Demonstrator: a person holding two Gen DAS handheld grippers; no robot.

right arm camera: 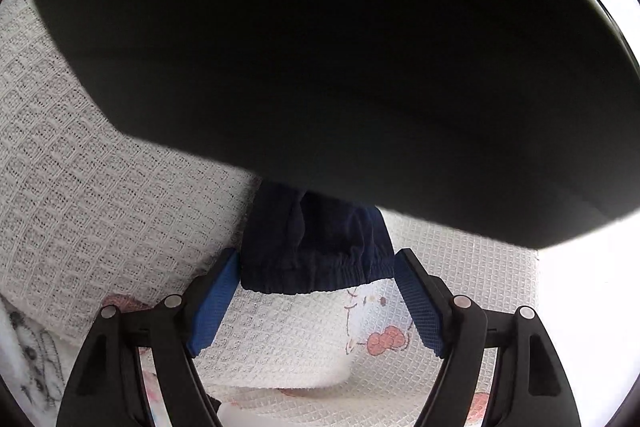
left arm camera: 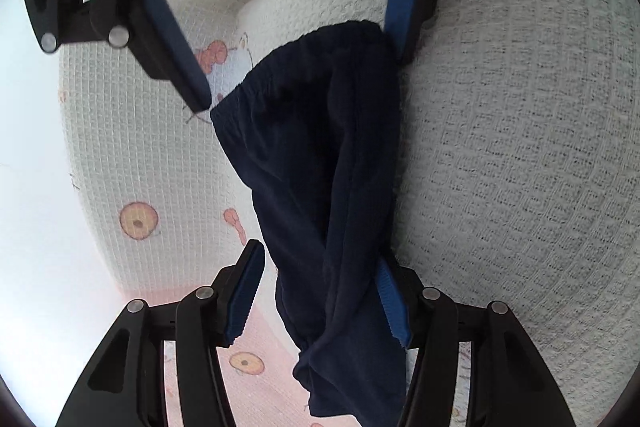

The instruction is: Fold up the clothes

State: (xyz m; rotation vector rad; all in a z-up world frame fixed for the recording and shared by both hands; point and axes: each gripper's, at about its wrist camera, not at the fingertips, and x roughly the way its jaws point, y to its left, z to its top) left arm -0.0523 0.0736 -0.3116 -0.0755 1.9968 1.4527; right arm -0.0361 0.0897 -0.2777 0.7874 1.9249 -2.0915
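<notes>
From my left wrist camera, the navy shorts (left arm camera: 316, 187) hang limp and light between both tools: my left gripper (left arm camera: 320, 291) stands wide with cloth draped on one finger, and the right gripper (left arm camera: 304, 39) is spread at the elastic waistband, the firmest hold. From my right wrist camera, the waistband (right arm camera: 316, 275) spans my open fingers above the white waffle-weave blanket (right arm camera: 100, 187); a dark shape blocks the room.

no words, labels, brand marks or numbers can be read in either view. the only markings are printed cartoon pictures, orange rounds and a bow-like shape, on the white waffle-weave cotton blanket (left arm camera: 136, 155), and they carry no lettering.
</notes>
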